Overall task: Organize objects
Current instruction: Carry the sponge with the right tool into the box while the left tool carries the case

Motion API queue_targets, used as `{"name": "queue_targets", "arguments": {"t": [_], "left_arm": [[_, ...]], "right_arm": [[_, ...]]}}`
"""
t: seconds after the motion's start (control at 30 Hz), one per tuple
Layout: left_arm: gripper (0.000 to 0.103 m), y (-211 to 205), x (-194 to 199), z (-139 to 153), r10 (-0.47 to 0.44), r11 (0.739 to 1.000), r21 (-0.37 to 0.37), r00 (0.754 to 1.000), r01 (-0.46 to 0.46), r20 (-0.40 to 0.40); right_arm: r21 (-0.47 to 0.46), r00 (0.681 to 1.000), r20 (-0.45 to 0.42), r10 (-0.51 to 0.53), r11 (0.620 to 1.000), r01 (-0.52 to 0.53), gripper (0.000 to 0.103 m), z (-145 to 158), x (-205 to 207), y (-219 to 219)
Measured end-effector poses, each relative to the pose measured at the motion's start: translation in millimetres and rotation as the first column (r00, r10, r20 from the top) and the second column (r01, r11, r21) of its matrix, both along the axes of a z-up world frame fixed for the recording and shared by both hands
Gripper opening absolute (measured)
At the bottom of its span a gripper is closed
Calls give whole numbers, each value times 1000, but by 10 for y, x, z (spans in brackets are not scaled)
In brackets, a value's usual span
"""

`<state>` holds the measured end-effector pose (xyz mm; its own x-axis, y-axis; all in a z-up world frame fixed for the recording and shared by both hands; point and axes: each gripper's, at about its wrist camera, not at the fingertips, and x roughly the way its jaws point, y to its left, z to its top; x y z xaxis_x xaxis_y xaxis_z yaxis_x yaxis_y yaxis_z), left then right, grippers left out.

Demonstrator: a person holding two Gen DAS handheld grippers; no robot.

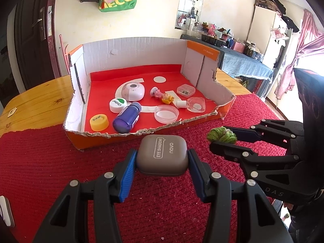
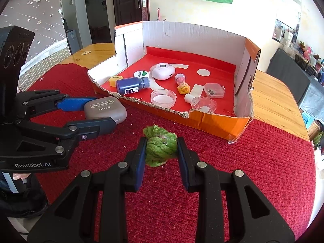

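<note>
Red cloth (image 1: pixel 60 162) covers counter (image 1: pixel 36 101). Left tool (image 1: pixel 161 160) grasps grey eyeshadow case (image 1: pixel 163 155); right tool (image 2: pixel 162 147), at case's 3 o'clock, clenched on green yarn bundle (image 2: pixel 160 145). Cardboard tray (image 1: pixel 204 64) at 12 o'clock.

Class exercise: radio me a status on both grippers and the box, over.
Left gripper shut on eye shadow case. Right gripper shut on green yarn ball. Both outside cardboard box, in front of its torn wall. Path clear.
</note>
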<state>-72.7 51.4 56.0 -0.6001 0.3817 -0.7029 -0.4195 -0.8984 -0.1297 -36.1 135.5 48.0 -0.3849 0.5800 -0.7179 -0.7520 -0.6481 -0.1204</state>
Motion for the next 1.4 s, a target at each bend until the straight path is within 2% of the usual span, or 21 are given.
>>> {"name": "queue_targets", "arguments": {"t": [0.23, 0.47, 0.63, 0.73, 0.83, 0.97, 1.1, 1.4], "left_arm": [[52, -8, 47, 54, -6, 1000, 9, 1000, 6, -11], [52, -56, -33, 285, 8, 1000, 26, 999, -7, -33], [52, -30, -432, 566, 24, 1000, 4, 998, -23, -63], [52, 19, -807, 649, 39, 999, -30, 998, -41, -58], [52, 76, -1199, 630, 54, 996, -74, 998, -57, -38], [52, 122, -1676, 491, 75, 993, -95, 997, -71, 37], [52, 184, -1966, 326, 86, 990, -122, 993, -76, 80], [52, 244, -2264, 95, 111, 989, -113, 980, -93, 168]], "right_arm": [[-7, 1000, -9, -3, 1000, 3, 28, 7, 17, 5], [22, 999, -35, 9, 1000, -8, 28, 180, 21, -19], [65, 999, -37, -6, 998, 8, 28, 612, -60, 159], [109, 1000, 10, -24, 994, 23, 28, 862, -185, 362], [106, 997, 68, -43, 994, 36, 28, 951, -324, 637], [73, 986, 155, -68, 996, 58, 28, 837, -524, 989], [35, 970, 224, -99, 995, 93, 28, 610, -661, 1305], [-104, 959, 258, -121, 983, 152, 28, 242, -755, 1773]]}}
